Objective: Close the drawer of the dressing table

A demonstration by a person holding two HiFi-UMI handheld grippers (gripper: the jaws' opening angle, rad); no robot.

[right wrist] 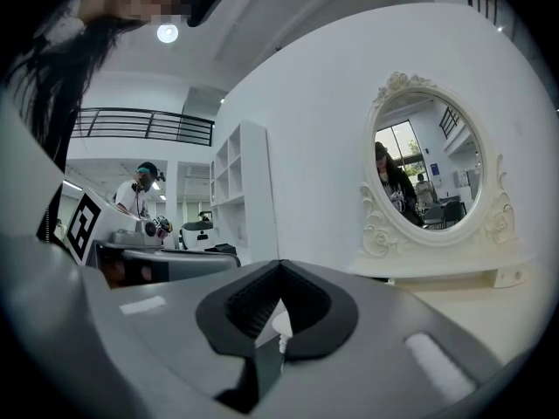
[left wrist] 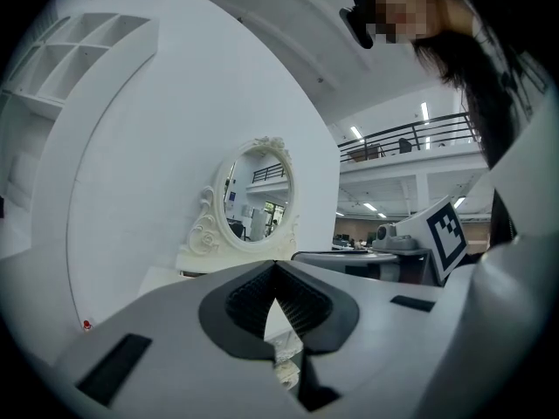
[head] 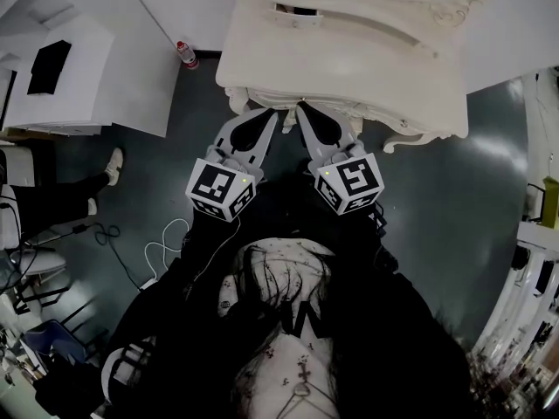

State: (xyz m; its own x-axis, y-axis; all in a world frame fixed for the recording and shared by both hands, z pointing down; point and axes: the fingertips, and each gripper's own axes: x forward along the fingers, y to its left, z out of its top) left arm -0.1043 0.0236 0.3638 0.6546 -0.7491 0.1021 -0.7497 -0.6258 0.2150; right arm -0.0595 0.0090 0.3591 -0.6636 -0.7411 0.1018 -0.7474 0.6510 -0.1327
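Observation:
The white dressing table [head: 349, 68] stands at the top of the head view, its oval mirror [left wrist: 258, 195] [right wrist: 428, 173] rising at the back. Both grippers point at the middle of its front edge. My left gripper [head: 269, 116] [left wrist: 275, 269] is shut with nothing between its jaws, tips at the carved front rim. My right gripper [head: 303, 110] [right wrist: 279, 269] is also shut and empty, close beside it, its tips at the same rim. The drawer front lies under the tabletop's edge and is hidden in the head view; only a bit of cream carving [left wrist: 284, 356] shows below the left jaws.
A red-capped bottle [head: 186, 55] stands on the dark floor left of the table. A white shelf unit [head: 79, 68] is further left. White cables [head: 166, 243] trail on the floor. Someone's leg and shoe [head: 113, 164] are at the left. Another person [right wrist: 140, 190] stands far off.

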